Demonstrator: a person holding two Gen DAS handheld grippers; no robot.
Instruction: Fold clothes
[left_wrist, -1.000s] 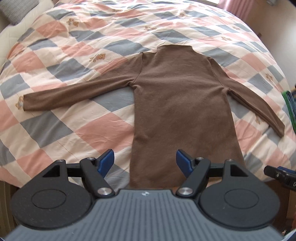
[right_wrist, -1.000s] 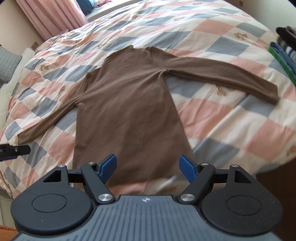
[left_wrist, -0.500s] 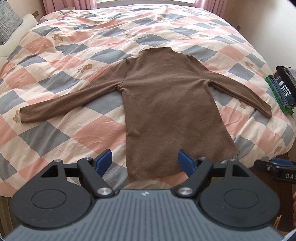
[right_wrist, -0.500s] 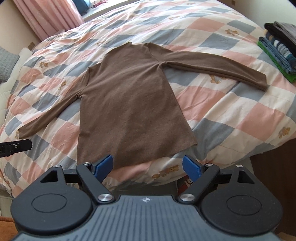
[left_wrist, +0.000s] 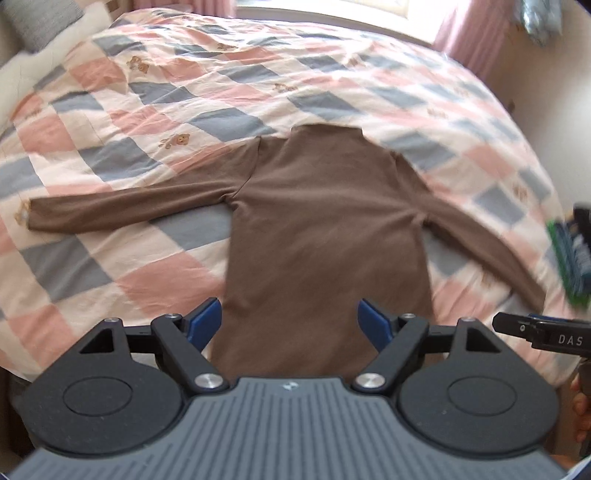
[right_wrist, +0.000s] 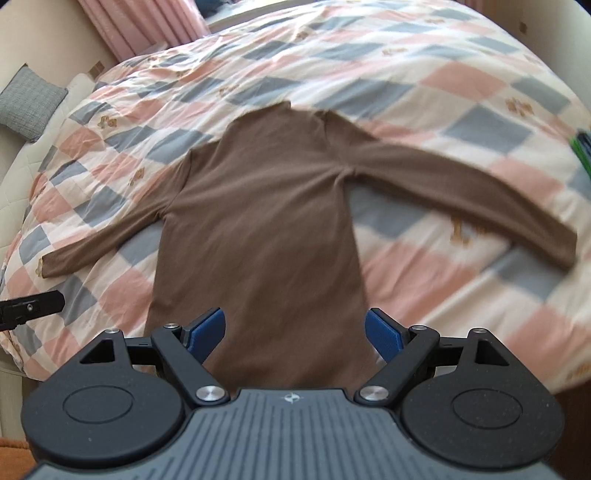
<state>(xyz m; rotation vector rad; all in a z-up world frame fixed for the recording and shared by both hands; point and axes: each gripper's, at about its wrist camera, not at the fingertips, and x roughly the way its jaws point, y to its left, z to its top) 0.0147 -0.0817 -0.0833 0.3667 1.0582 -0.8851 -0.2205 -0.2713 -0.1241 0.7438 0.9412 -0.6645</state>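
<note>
1. The left gripper (left_wrist: 290, 319) and right gripper (right_wrist: 294, 328) hover above the hem, blue pads spread wide and empty, having just been opening.
2. The brown long-sleeved knit top (left_wrist: 325, 221) lies flat, sleeves outstretched, on the pink, grey and cream checked quilt (left_wrist: 155, 110).
3. Folded clothes, probably, sit blurred at the quilt's right edge (left_wrist: 569, 258).

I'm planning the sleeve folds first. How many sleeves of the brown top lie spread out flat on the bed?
2. The left sleeve stretches toward the pillow side of the quilt; the right sleeve reaches toward the stacked clothes at the bed's edge. Neither looks folded or hidden.
</note>
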